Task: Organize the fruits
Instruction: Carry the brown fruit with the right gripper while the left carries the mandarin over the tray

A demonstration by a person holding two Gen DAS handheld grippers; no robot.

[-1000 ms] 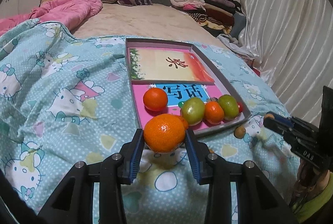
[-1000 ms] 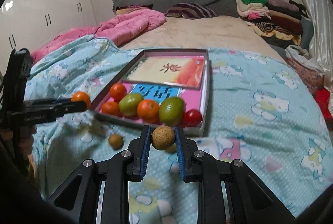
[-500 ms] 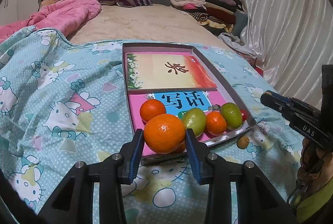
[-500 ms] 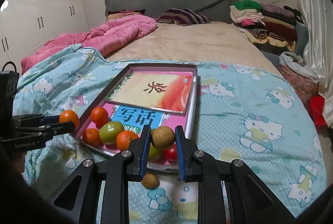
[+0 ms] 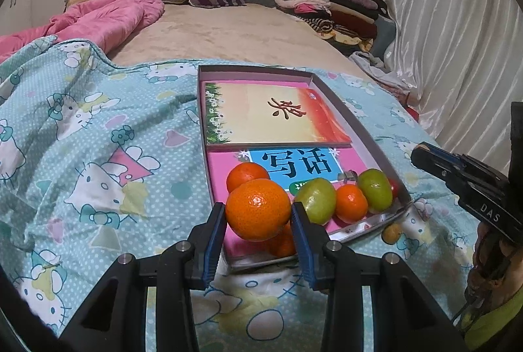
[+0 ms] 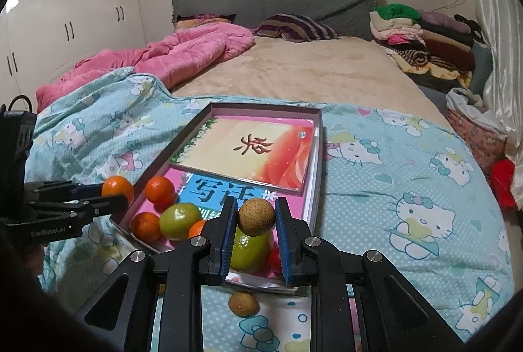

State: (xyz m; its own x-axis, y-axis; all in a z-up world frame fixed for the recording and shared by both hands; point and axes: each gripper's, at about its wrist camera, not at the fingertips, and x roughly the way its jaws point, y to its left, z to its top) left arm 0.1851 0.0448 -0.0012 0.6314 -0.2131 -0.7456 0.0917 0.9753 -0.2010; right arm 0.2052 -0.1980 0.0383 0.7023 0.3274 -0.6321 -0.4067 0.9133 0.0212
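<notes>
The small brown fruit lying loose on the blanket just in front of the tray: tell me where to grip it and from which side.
Grip the small brown fruit across its widest middle, coming straight down from above. It is roundish and lies alone on the blanket, with the tray edge just behind, so a top approach avoids the rim.

Both wrist cams close, angled down, sharing tray (image 5: 366, 136) (image 6: 183, 136) w/ fruit

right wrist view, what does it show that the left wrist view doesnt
Only the right wrist view: a small brown fruit gripped in the right gripper, another brown fruit lying on the bedspread in front of the tray, and white wardrobes. Only the left wrist view: the left gripper closed on an orange, seen close. Both: the tray holding books and fruit.
</notes>
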